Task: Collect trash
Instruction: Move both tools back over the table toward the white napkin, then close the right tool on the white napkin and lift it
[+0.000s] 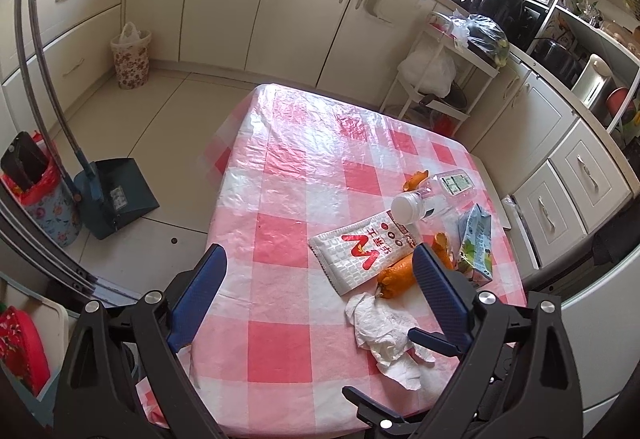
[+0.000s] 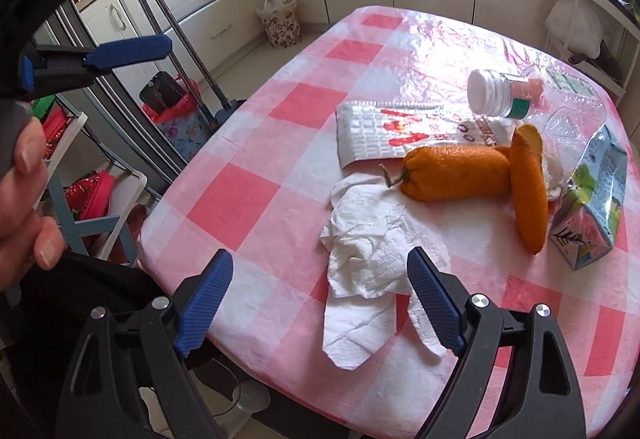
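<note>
Trash lies grouped on the pink-and-white checked tablecloth (image 2: 248,207), toward the right of both frames. Nearest to us in the right wrist view is a crumpled white tissue (image 2: 368,259), low in the centre; our right gripper (image 2: 320,303) hovers above its near end with jaws spread wide, holding nothing. Just beyond the tissue we see orange peel (image 2: 452,175), one piece lying flat and touching the tissue's far edge, another curved strip leaning at its right end. At the right edge a crushed drink carton (image 2: 588,219) lies on its side. Behind the peel sits a flat white snack wrapper (image 2: 372,135) with red print, and past it a clear plastic bottle (image 2: 520,99) on its side, white cap toward us.

In the left wrist view our left gripper (image 1: 320,303) is also wide open and empty, above the table's near part. Farther off, at the left of that frame, we see a floral bin (image 1: 48,207) lined in red beside a dark dustpan (image 1: 120,195), and another floral bin (image 1: 132,59) by the cabinets in the upper left.
</note>
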The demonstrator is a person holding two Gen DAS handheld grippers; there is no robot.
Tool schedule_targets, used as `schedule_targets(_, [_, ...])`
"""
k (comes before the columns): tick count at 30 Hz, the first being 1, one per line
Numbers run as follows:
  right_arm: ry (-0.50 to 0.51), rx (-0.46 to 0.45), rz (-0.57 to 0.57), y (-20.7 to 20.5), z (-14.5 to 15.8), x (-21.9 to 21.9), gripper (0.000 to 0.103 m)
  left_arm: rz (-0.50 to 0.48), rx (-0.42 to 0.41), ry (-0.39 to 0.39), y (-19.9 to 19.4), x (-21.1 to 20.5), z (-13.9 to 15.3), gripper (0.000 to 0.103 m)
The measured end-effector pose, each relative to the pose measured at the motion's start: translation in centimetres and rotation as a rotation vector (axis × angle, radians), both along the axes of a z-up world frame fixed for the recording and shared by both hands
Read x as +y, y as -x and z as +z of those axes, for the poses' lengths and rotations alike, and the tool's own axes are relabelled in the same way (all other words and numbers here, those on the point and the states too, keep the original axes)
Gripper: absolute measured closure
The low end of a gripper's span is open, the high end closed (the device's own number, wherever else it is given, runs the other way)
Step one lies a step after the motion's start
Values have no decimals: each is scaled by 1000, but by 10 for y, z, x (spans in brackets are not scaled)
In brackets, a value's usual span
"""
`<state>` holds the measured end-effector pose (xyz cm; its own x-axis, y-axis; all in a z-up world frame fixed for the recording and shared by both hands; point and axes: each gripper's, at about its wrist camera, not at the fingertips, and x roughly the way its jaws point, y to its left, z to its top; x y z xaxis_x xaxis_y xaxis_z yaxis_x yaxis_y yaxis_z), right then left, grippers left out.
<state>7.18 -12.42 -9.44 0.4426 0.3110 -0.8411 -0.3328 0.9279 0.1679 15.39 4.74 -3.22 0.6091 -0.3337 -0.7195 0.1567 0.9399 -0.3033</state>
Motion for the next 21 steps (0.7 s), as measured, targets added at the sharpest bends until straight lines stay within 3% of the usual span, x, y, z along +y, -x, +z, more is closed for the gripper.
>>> schedule_targets(15, [100,-20,12,-2,-16,15,16,8,14,-10,1,5,-4,12])
schedule_targets(18, [105,-28,10,-2,-15,13,20,9,19,-14,1,6,-5,12])
schedule_targets(21, [99,-32,-5,-2,-13,7,33,8,23,-23,0,6,-6,12])
